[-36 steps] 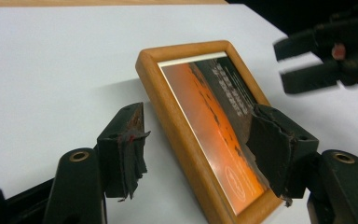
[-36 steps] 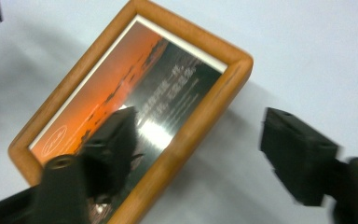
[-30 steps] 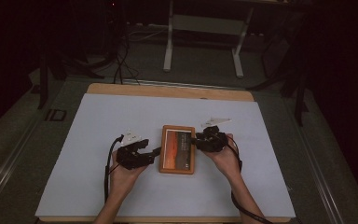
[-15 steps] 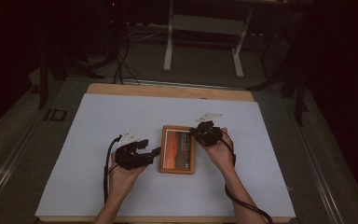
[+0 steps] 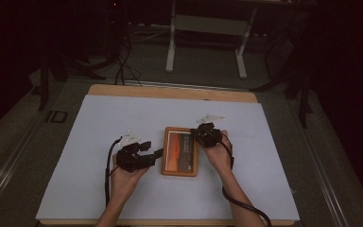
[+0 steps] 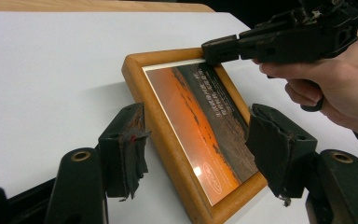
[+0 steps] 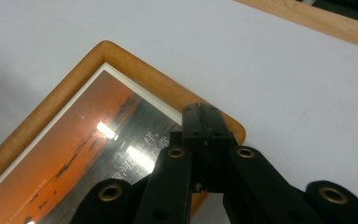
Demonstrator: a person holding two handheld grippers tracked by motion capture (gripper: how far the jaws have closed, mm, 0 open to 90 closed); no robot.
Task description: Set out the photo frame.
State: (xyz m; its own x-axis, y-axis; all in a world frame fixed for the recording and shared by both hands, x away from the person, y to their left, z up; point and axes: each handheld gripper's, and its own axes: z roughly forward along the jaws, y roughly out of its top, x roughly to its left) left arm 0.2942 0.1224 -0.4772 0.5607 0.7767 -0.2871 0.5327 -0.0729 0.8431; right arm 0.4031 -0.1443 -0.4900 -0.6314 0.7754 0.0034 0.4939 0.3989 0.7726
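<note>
The white table top (image 5: 99, 142) lies bare to the left, the right and the far side of the wooden picture frame (image 5: 180, 152), so free passage is offered there. The near left edge of the frame is flanked by the spread jaws of the left gripper (image 6: 196, 154), which stands just beside it. The far right corner is blocked by the right gripper (image 7: 203, 116), whose jaws are pressed together above the frame's rim there.

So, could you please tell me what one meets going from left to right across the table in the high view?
Left gripper → wooden picture frame → right gripper, shut over the frame's far right corner → bare white table cover.
</note>
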